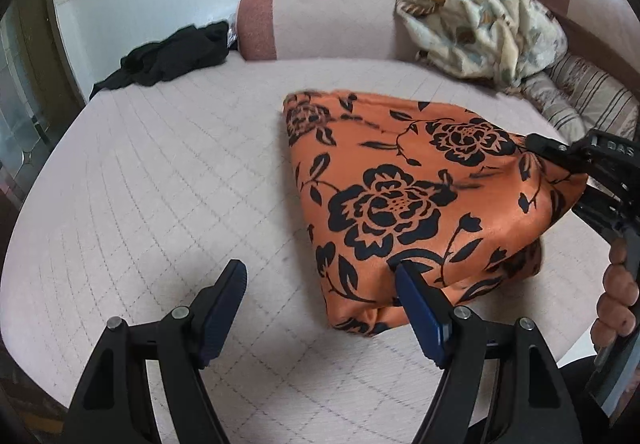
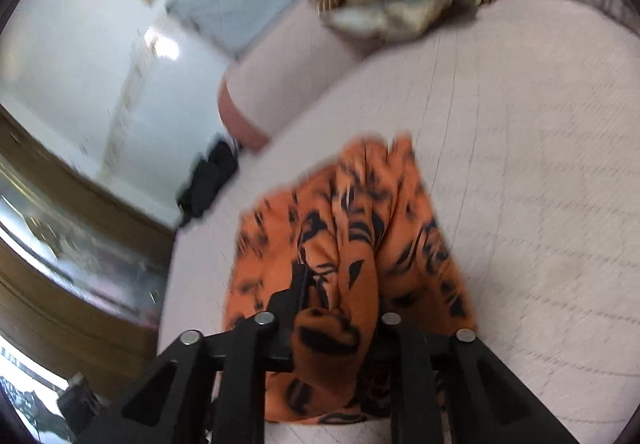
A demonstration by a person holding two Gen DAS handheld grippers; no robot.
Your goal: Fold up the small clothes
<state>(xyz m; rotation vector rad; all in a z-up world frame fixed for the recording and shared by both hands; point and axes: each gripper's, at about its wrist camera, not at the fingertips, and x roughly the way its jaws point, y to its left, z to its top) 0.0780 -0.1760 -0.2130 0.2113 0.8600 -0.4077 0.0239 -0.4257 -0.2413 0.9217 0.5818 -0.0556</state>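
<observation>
Left wrist view showed the left claw [image 1: 320, 308] spread wide and holding nothing, its right-hand pad [image 1: 420, 308] just touching the near edge of the orange flowered garment [image 1: 400, 203], which lay partly folded on the quilted bed [image 1: 160, 171]. The garment sat ahead and to the right of that claw, its long axis running from the far left corner toward the near right, where the right claw [image 1: 536, 143] had pinched a bunched corner and pulled it up off the bed. A black garment [image 1: 168, 55] lay well apart at the far left, and a pale patterned heap [image 1: 480, 31] against the bolster. Right wrist view, blurred, showed the right claw [image 2: 340, 308] pressed together on a gathered fold of the orange cloth [image 2: 348, 236], the rest trailing away ahead of it across the bed. I judged the right hand the one placed to carry its corner over; the left claw was nearer the low edge and could pin it.
</observation>
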